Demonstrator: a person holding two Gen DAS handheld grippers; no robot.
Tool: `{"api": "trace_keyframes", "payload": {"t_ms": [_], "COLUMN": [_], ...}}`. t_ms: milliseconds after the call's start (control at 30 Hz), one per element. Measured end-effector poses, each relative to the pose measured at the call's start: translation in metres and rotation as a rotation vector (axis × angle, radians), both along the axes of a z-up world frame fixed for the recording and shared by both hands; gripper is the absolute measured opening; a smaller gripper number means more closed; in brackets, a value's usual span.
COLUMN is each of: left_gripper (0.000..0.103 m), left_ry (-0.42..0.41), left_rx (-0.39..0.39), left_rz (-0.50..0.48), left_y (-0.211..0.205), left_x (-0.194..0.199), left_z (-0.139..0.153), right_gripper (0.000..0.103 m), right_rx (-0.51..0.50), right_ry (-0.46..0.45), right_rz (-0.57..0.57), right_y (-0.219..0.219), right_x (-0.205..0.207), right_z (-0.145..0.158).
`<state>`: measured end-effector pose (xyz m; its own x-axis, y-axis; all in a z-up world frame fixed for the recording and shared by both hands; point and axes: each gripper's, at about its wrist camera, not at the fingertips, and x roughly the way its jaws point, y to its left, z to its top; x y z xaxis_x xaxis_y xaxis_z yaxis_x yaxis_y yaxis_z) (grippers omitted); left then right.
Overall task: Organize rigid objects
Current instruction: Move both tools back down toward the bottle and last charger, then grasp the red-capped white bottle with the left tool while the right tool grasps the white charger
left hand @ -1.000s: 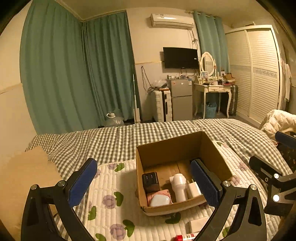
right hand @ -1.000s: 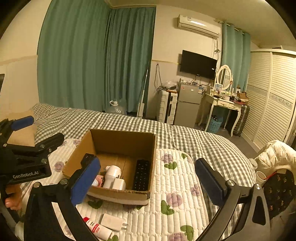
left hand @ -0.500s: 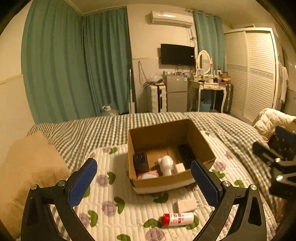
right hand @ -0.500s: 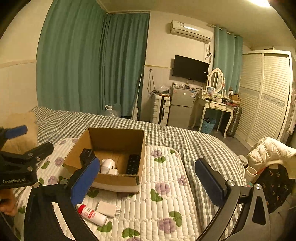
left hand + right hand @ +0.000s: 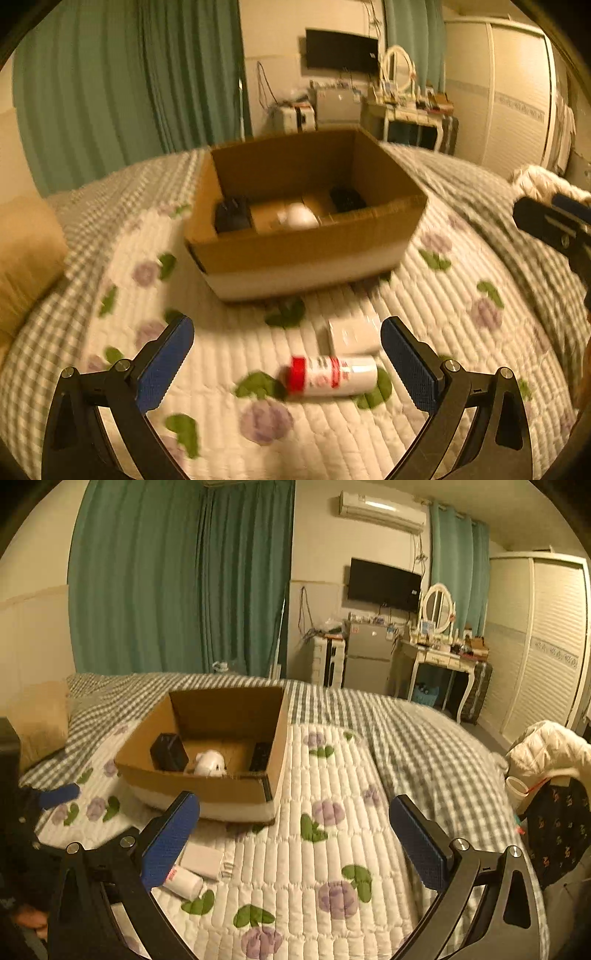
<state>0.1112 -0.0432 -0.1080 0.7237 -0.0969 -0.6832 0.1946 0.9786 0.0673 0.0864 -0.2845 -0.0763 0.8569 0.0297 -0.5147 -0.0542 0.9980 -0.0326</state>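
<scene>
On the bed [image 5: 461, 302], the bottle [image 5: 332, 374] lies crosswise between the spread fingers of the left claw [image 5: 286, 365], nearer than the right claw [image 5: 295, 840], also spread.

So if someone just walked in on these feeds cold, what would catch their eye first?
Probably the open cardboard box in the middle of the floral quilt, with a few dark and white items inside. Next, the red-capped white bottle lying on its side in front of it, beside a small white adapter, right between the open blue-padded fingers of the left hand-held gripper.
</scene>
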Motion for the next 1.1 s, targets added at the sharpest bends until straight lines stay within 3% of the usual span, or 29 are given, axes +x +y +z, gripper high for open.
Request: {"api": "trace_keyframes", "payload": {"t_ms": [467,533,633,767,933,1100], "left_gripper": [0.103,0.103,0.100,0.080,0.080,0.080], "left_ry": [0.215,0.208,0.158,0.151,0.143,0.135], "left_rx": [0.037,0.017,0.052,0.063,0.052,0.050], "left_rz": [-0.040,-0.023,0.017,0.069,0.122,0.104], "left_y": [-0.016,-0.010,0.000,0.026,0.063,0.074], "left_x": [0.024,0.026,0.025,0.028,0.034,0.033], "left_z": [-0.083,-0.083,-0.078,-0.075,-0.071,-0.069], "right_gripper": [0.103,0.103,0.103,0.103,0.103,0.103], "right_rx": [0.055,0.065,0.078,0.083,0.083,0.089], "right_ry": [0.170,0.187,0.214,0.255,0.304,0.360], "right_rz": [0.069,0.081,0.103,0.141,0.171,0.181], "right_y": [-0.003,-0.002,0.003,0.019,0.045,0.070], "right_x": [0.039,0.044,0.051,0.059,0.070,0.083], "right_z": [-0.074,-0.082,-0.092,-0.107,-0.125,-0.142]}}
